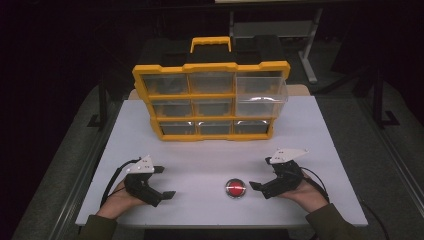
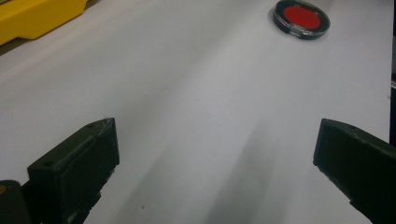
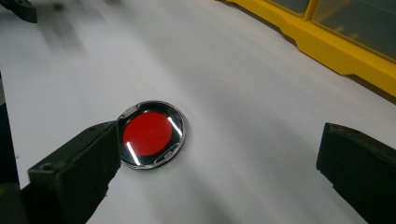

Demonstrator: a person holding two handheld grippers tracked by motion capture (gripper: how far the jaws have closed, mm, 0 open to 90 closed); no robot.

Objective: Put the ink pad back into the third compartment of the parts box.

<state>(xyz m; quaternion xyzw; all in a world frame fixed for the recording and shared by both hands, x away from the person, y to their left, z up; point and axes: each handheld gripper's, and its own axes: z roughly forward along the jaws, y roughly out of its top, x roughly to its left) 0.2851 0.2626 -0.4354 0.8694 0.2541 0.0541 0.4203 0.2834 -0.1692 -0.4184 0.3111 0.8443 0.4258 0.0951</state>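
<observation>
Left gripper [image 1: 164,182] spread wide, holding nothing, resting on the white table [image 1: 210,150]. Right gripper [image 1: 261,173] gapes too, one jaw just beside the round red-centred case [image 1: 235,188]. Beyond, the yellow drawer organizer [image 1: 210,100]; no readable writing anywhere.

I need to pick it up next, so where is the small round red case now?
In the high view the round red case lies flat on the white table near its front edge, just left of the open right gripper, in front of the yellow drawer organizer.
</observation>
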